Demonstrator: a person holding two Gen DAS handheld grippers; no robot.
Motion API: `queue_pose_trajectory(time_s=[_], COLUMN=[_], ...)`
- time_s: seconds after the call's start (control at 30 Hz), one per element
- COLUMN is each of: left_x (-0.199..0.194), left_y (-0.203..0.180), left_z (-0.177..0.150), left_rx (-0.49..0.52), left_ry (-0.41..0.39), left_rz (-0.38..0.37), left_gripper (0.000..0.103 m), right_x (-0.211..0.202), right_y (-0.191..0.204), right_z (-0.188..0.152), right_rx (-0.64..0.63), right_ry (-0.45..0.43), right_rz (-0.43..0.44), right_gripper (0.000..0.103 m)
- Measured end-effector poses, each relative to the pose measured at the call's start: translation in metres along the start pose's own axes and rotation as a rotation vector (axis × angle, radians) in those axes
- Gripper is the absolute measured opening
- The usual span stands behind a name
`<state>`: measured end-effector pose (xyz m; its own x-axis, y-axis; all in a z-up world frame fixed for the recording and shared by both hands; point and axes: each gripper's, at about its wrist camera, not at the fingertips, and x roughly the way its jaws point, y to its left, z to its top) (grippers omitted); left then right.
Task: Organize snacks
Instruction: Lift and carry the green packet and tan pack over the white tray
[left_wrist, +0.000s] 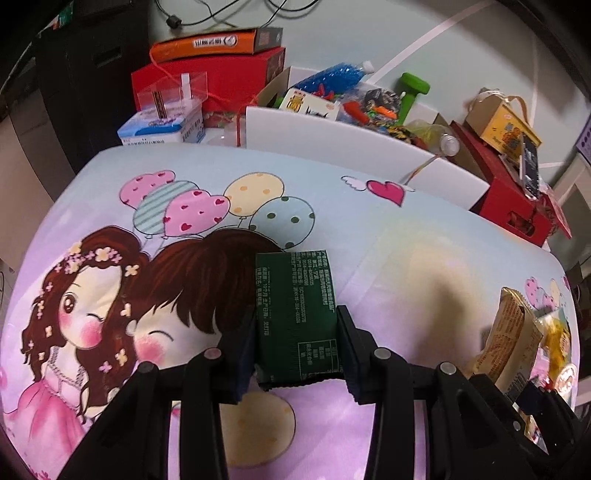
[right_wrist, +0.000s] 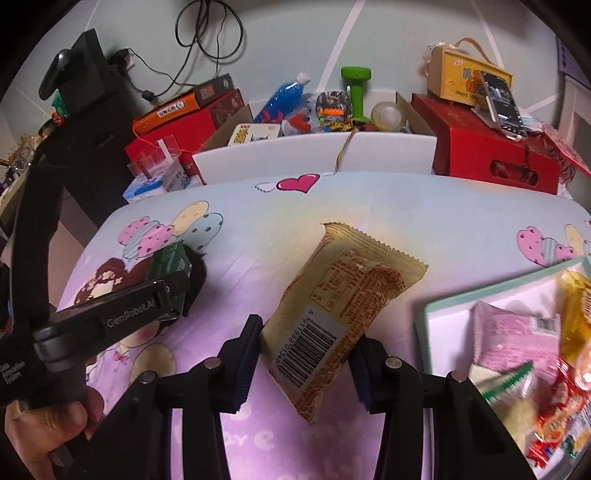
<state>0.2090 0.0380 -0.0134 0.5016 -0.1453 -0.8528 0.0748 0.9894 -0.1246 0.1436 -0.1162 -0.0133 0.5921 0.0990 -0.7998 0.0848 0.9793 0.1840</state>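
- Left claw (left_wrist: 297, 332): closed on a green packet (left_wrist: 295, 314), one pad against each long side; the packet sticks out forward over the cloth (left_wrist: 332, 192), printed back up.
- Right claw (right_wrist: 306, 354): closed on a tan packet (right_wrist: 340, 306), gripped at its barcode end; the far crimped end points away, tilted to the right.
- From the right wrist view, the left claw (right_wrist: 173, 291) sits to the left with the green packet (right_wrist: 170, 262) in its jaws, well apart from the tan packet.
- A hand (right_wrist: 44, 432) grips the left tool's handle at lower left.
- Tray (right_wrist: 443, 306): on the cloth just right of the right claw, holding a pink packet (right_wrist: 513, 332), a yellow one and red ones.
- White box (right_wrist: 314, 155) of mixed items stands beyond the cloth's far edge, a red box (right_wrist: 480, 147) beside it.
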Motion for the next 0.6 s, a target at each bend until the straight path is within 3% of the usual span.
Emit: queue_pose_trajectory(time_s=[0.33, 0.6], left_x=[-0.041, -0.081], left_y=[-0.009, -0.032], left_z=[-0.025, -0.041], left_rx=[0.019, 0.07], left_ry=[-0.022, -0.088], left_rz=[-0.037, -0.078], left_gripper=[0.042, 0.042], right_x=[-0.045, -0.076], right_y=[-0.01, -0.027], right_z=[-0.025, -0.043], right_rx=[0.022, 0.052], right_ry=[-0.023, -0.04], right_rz=[0.002, -0.024], right_gripper=[0.048, 0.048])
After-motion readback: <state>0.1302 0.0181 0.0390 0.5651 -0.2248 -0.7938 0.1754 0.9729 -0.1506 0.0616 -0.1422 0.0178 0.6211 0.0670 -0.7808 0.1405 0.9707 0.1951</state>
